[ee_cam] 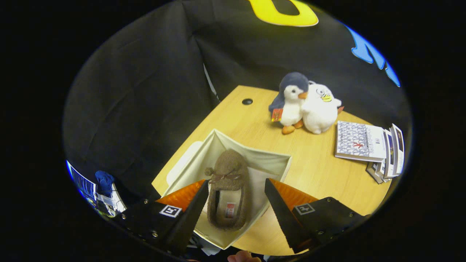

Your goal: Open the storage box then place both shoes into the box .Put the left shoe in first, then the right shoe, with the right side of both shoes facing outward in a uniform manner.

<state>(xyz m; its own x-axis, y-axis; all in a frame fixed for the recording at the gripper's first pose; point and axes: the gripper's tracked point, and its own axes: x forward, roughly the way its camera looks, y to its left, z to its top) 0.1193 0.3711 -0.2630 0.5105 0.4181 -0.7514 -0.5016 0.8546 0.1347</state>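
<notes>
A cream fabric storage box stands open on the wooden table, just ahead of my fingers. Inside it lies one brown fuzzy shoe with a small bow and pompom, its toe pointing away from me and its opening toward me. My gripper hovers above the box, open, with the shoe showing in the gap between the fingers and neither finger touching it. The box's lid lies flat beside the box on its left.
Two plush toys, a penguin and a white bird, stand at the back of the wooden table. A fanned stack of booklets lies to the right. A cable hole sits near the back edge. A fingertip shows below.
</notes>
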